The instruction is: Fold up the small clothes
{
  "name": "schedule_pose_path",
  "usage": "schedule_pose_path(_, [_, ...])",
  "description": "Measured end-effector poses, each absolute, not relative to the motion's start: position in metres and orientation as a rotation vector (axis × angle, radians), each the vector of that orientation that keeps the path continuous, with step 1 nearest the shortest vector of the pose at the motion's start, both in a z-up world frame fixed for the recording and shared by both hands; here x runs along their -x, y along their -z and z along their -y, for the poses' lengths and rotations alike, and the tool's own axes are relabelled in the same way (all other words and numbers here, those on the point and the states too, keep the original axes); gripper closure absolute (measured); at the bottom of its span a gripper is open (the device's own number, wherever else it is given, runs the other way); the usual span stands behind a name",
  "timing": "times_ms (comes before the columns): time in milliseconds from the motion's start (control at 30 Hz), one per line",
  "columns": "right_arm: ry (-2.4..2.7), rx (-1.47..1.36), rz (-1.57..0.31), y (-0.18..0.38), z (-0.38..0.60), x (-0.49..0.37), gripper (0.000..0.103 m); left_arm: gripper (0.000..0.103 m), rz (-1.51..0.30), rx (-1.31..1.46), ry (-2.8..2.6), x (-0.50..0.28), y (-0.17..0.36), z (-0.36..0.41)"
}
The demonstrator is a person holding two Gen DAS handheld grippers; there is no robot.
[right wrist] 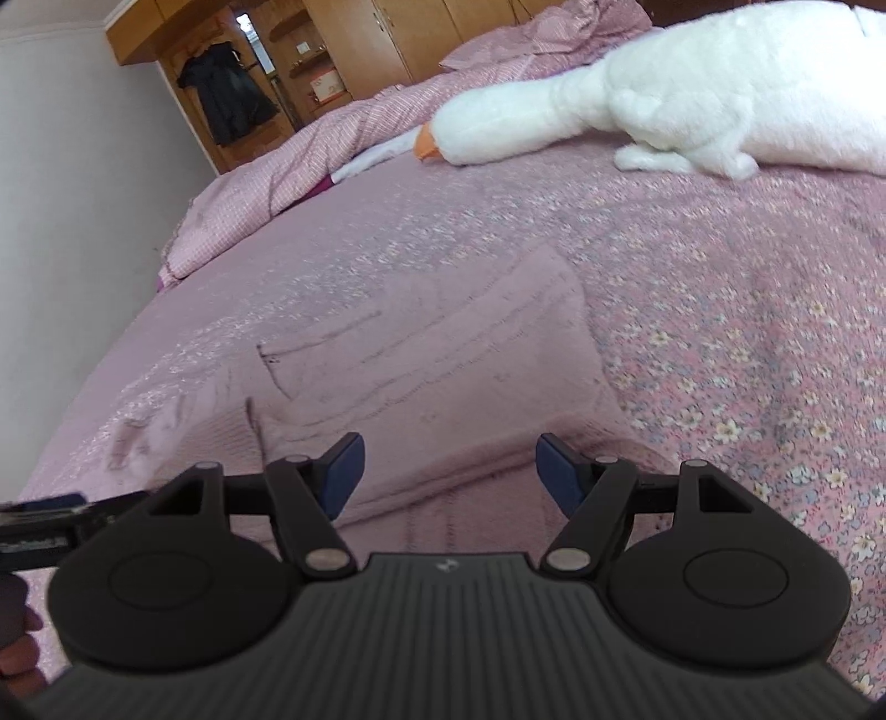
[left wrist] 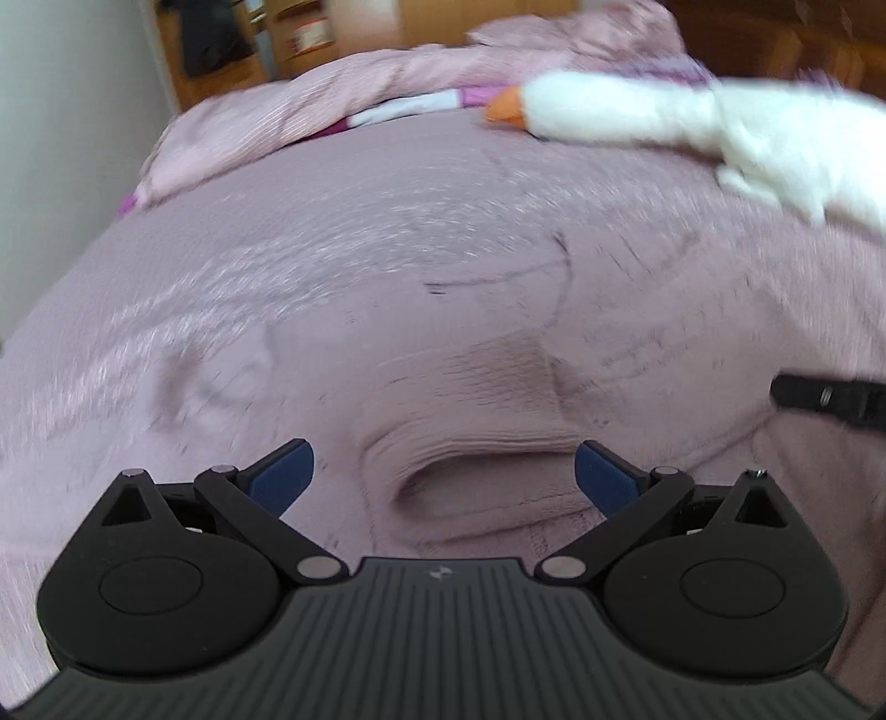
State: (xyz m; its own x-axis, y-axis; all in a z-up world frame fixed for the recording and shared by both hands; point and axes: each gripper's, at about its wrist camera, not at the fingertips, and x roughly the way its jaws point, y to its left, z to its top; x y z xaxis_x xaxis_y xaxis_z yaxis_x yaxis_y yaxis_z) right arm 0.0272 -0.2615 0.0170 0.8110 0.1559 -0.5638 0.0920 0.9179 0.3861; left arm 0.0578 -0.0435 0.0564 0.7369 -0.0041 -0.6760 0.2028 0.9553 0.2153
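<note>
A pink knitted garment [right wrist: 443,354] lies spread on a bed [right wrist: 747,332], its colour so near the floral bedspread's that its edges are hard to trace. The left wrist view is smeared by motion blur; there the garment [left wrist: 476,399] shows mainly as a ribbed opening, perhaps a neck or cuff, just ahead of the left gripper [left wrist: 443,476], and which part it is cannot be told. That gripper's jaws stand wide, with nothing between them, poised over the ribbed opening and tilted down toward the bed.

The right gripper [right wrist: 448,471] also points down at the garment, its jaws wide and empty above the near edge of the knit, where a ribbed band runs under them. Whether either gripper touches the cloth cannot be made out.

In the right wrist view the left gripper [right wrist: 50,520] enters at the lower left edge, mostly cut off, and fingers of a hand [right wrist: 16,648] show below it in the corner. In the left wrist view a black piece of the right gripper [left wrist: 830,396] pokes in at the right edge.

A white plush goose [right wrist: 637,111] with an orange beak lies across the far side of the bed, its rear cut off by the frame. A crumpled pink duvet [right wrist: 288,166] is heaped at the far end, and wooden cupboards [right wrist: 354,44] stand beyond it.
</note>
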Motion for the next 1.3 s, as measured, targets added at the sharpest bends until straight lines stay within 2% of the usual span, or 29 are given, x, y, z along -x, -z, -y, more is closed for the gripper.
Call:
schedule_pose_path(100, [-0.03, -0.419, -0.64, -0.012, 0.265, -0.027, 0.032, 0.0, -0.736, -0.424, 0.111, -0.065, -0.04, 0.061])
schedule_pose_path(267, [-0.027, -0.427, -0.649, -0.008, 0.269, -0.028, 0.032, 0.001, -0.72, -0.489, 0.146, -0.073, -0.026, 0.066])
schedule_pose_path(400, [-0.028, -0.425, -0.655, -0.005, 0.27, -0.029, 0.033, 0.012, -0.681, -0.506, 0.193, -0.075, -0.025, 0.067])
schedule_pose_path(500, [-0.027, -0.42, -0.657, -0.004, 0.27, -0.031, 0.033, 0.03, -0.673, -0.5, 0.235, -0.075, -0.026, 0.067])
schedule_pose_path(567, [-0.026, -0.417, -0.657, -0.003, 0.269, -0.031, 0.032, 0.066, -0.68, -0.468, 0.249, -0.075, -0.027, 0.065])
schedule_pose_path(633, [-0.025, -0.413, -0.657, -0.002, 0.27, -0.032, 0.032, 0.082, -0.671, -0.413, 0.231, -0.076, -0.034, 0.059])
schedule_pose_path(667, [-0.024, -0.412, -0.657, -0.002, 0.27, -0.032, 0.033, 0.086, -0.664, -0.382, 0.221, -0.076, -0.037, 0.054])
schedule_pose_path(933, [-0.023, -0.392, -0.656, 0.0, 0.269, -0.033, 0.033, 0.089, -0.617, -0.121, -0.007, -0.073, -0.071, -0.02])
schedule_pose_path(1300, [-0.011, -0.356, -0.655, 0.001, 0.266, -0.035, 0.033, 0.087, -0.763, 0.015, -0.144, -0.059, -0.044, -0.092])
